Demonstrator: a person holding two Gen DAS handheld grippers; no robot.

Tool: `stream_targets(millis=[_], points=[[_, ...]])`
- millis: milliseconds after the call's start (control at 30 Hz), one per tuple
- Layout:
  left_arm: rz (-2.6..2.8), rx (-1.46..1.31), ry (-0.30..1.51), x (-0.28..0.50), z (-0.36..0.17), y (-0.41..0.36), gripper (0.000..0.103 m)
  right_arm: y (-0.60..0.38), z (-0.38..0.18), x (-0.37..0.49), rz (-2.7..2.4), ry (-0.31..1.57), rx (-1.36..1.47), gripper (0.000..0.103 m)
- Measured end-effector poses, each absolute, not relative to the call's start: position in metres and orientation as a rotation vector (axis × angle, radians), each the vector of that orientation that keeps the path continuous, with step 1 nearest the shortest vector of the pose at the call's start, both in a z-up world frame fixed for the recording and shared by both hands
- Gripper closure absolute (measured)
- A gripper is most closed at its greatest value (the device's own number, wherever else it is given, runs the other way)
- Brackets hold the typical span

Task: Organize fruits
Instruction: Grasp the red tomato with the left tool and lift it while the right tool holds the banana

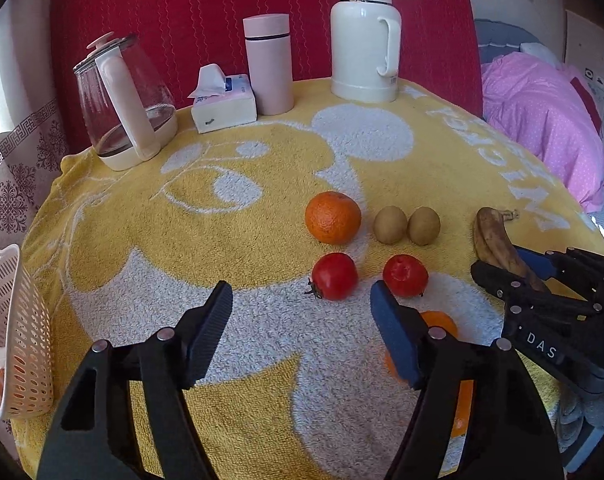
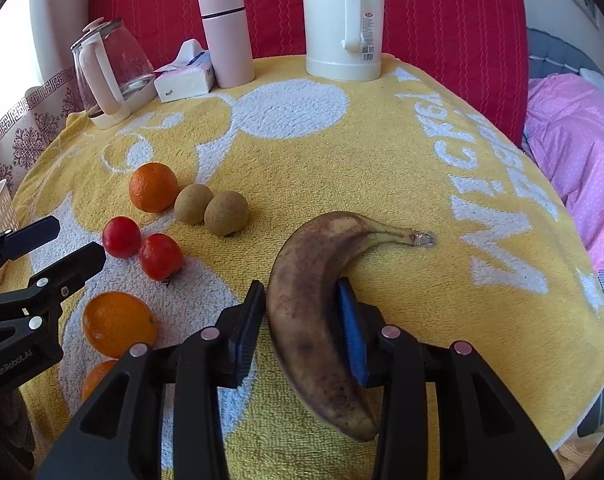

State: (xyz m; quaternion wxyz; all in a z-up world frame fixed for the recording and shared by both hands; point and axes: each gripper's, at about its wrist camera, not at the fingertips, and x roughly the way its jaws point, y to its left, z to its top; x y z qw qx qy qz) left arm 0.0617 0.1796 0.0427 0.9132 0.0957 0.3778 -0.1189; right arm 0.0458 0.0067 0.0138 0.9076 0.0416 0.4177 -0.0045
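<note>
Gripping the banana (image 2: 322,320) mid-body, right gripper (image 2: 302,328) jaws clamped; lift level, squeeze lightly. Left gripper (image 1: 302,332) jaws stand apart.

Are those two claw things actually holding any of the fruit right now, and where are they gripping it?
The right gripper has its fingers around the banana at mid-body, away from the stem. The left gripper is open and holds nothing.

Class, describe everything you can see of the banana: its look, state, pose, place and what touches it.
The banana is overripe: yellow skin heavily mottled brown, with a dry stem end pointing away to the right. It curves across the yellow and white towel, right of the other fruit. The right gripper has its fingers against both sides of the banana's middle. Whether it is lifted or resting on the towel cannot be told.
</note>
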Motion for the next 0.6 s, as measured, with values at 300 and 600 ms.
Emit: stream_targets(millis=[300,600], points=[[-0.336,0.003,0.868,0.093,0.028,0.187,0.057,0.007,0.014,0.046,-0.01,0.862,0.083,0.065],[-0.335,0.032,0.872,0.097,0.023,0.175,0.062,0.007,0.014,0.045,-0.014,0.86,0.078,0.064]])
